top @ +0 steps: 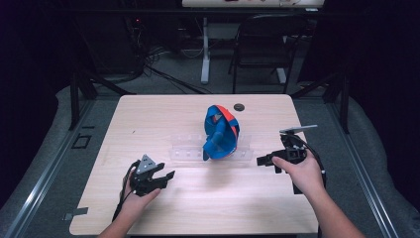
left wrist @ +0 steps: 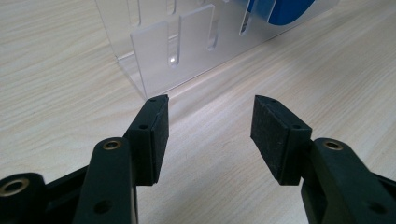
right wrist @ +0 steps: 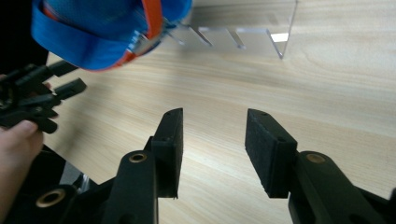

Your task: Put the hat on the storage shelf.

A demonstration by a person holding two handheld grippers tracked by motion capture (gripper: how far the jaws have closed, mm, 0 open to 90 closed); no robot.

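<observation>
Blue cap, high view: the blue cap with an orange stripe stood on the clear rack mid-table; left gripper and right gripper flanked it, both apart from it.
Left gripper view: fingers stood wide open and empty, with the rack's corner just ahead.
Right gripper view: fingers were equally open and empty, the cap up left.
Advice: probably a cap pickup; approach the brim squarely and avoid nudging the light rack.

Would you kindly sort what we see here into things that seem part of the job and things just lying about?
Likely in play:
- blue cap with orange stripe
- clear acrylic slotted rack
- left tongs, open
- right tongs, open

Lying about:
- small dark round disc
- black folding chair
</observation>
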